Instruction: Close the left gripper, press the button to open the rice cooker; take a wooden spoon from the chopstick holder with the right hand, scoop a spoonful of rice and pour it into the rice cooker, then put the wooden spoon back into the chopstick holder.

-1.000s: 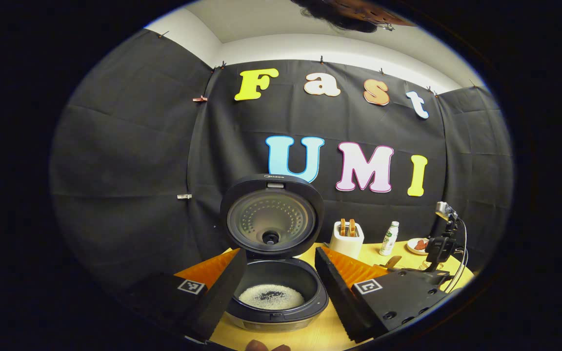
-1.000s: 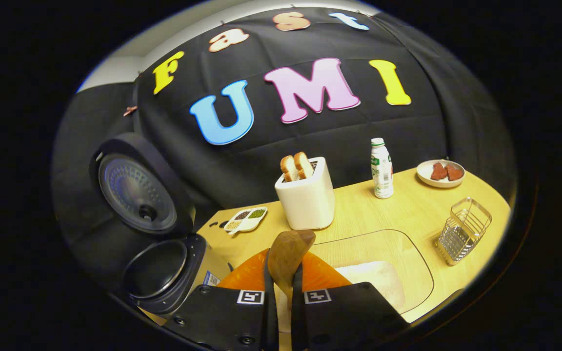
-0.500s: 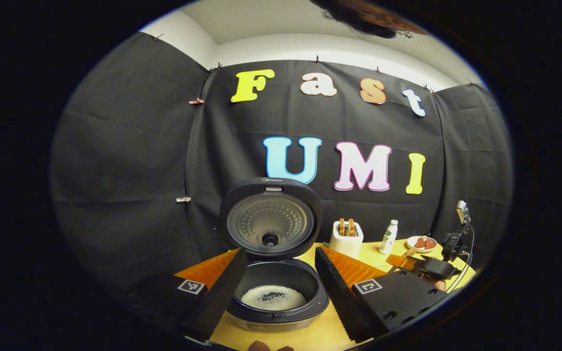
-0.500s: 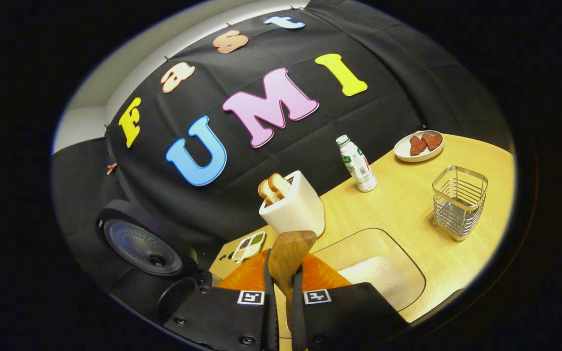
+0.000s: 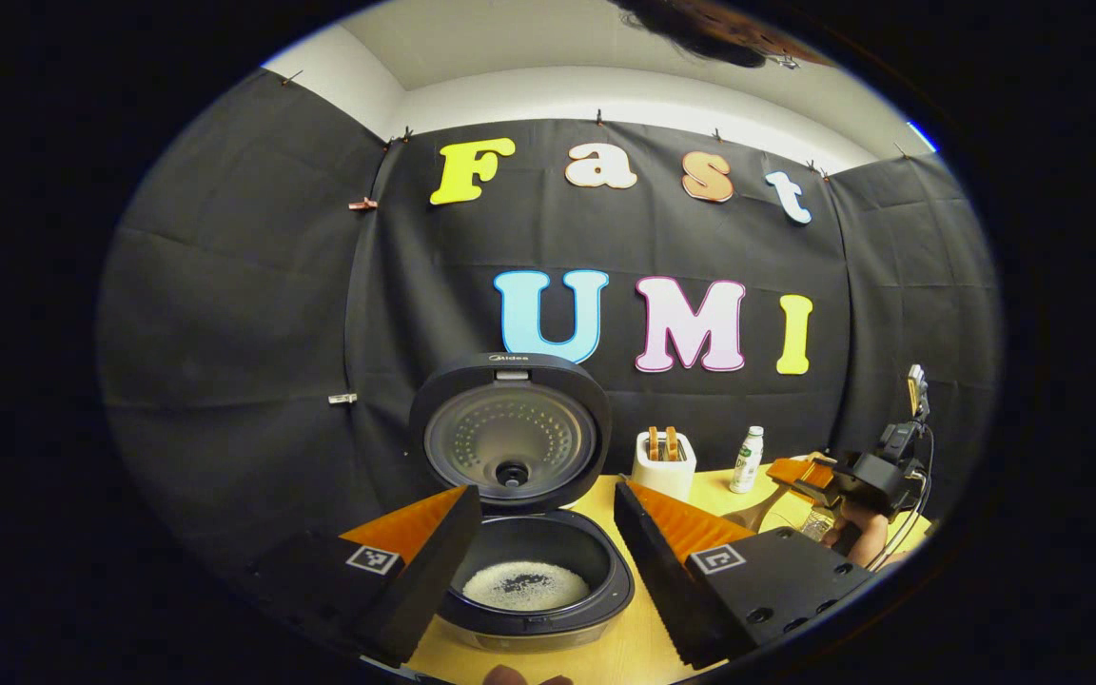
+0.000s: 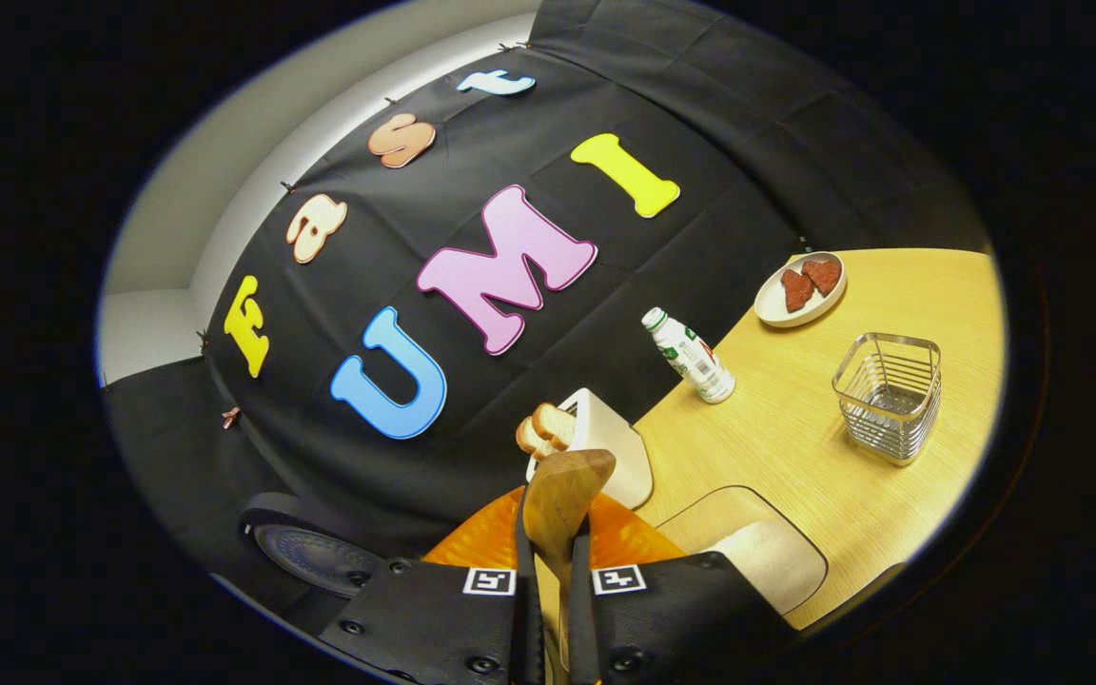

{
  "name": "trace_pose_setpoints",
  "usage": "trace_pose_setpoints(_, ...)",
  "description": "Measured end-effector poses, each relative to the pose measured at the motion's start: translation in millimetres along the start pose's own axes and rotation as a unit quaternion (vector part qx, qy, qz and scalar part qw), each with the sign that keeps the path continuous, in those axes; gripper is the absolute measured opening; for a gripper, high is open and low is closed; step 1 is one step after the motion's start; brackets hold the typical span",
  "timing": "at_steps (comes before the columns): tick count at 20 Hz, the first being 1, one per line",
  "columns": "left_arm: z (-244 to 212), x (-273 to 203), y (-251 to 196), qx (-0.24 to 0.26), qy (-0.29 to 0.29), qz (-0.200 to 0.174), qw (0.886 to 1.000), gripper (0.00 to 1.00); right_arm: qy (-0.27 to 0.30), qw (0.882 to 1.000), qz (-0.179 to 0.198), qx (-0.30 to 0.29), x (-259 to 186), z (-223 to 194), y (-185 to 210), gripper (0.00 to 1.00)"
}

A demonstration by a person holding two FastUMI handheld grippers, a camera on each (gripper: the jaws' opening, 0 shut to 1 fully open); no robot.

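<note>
The rice cooker (image 5: 529, 609) stands open with its lid (image 5: 508, 433) upright and white rice (image 5: 524, 585) in the pot. My left gripper (image 5: 543, 495) is open, its fingers on either side of the pot, a little in front of it. My right gripper (image 6: 553, 521) is shut on the wooden spoon (image 6: 562, 490), whose bowl sticks up past the fingertips. From the left gripper view the right gripper (image 5: 857, 474) hangs at the far right over the table, with the spoon (image 5: 750, 518) pointing left. The wire chopstick holder (image 6: 887, 395) stands empty on the right.
A clear tray of rice (image 6: 767, 561) lies just right of my right fingers. Behind the spoon is a white toaster (image 6: 610, 447) with bread. A small bottle (image 6: 691, 354) and a plate (image 6: 800, 290) of red pieces sit farther back on the wooden table (image 6: 795, 447).
My right gripper has rolled and swung away from the cooker toward the right side of the table, still gripping the spoon. The left gripper has drifted only slightly.
</note>
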State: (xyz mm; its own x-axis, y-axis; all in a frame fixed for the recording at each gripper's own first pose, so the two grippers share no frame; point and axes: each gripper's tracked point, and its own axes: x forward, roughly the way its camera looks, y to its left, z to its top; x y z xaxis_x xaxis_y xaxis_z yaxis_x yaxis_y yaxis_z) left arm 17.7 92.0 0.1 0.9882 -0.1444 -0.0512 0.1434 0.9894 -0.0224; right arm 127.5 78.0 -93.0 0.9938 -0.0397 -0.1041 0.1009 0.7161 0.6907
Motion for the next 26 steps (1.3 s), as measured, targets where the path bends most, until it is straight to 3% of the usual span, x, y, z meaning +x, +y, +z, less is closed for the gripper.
trace_pose_setpoints(3,5.9,0.6,9.2,-0.006,-0.011,0.008,1.0,0.95,0.006,1.0,0.029,-0.008,-1.2,-1.2,35.7,0.14)
trace_pose_setpoints(9,4.0,-3.1,34.0,-0.028,-0.011,0.026,0.999,0.95,0.056,0.993,0.097,-0.026,-3.2,-42.0,128.1,0.14)
trace_pose_setpoints(16,-0.5,-11.4,67.0,-0.047,-0.018,0.067,0.996,0.95,0.134,0.966,0.179,-0.133,-10.6,-127.2,198.3,0.14)
trace_pose_setpoints(18,-3.5,-13.7,69.7,-0.055,-0.019,0.07,0.996,0.95,0.145,0.948,0.209,-0.191,-17.3,-145.3,213.2,0.14)
trace_pose_setpoints(20,-5.8,-14.6,73.2,-0.064,-0.02,0.075,0.995,0.95,0.148,0.923,0.245,-0.258,-26.1,-161.3,227.6,0.14)
trace_pose_setpoints(26,-8.0,-14.5,75.4,-0.076,-0.024,0.088,0.993,0.95,0.104,0.823,0.351,-0.435,-62.7,-186.9,256.9,0.14)
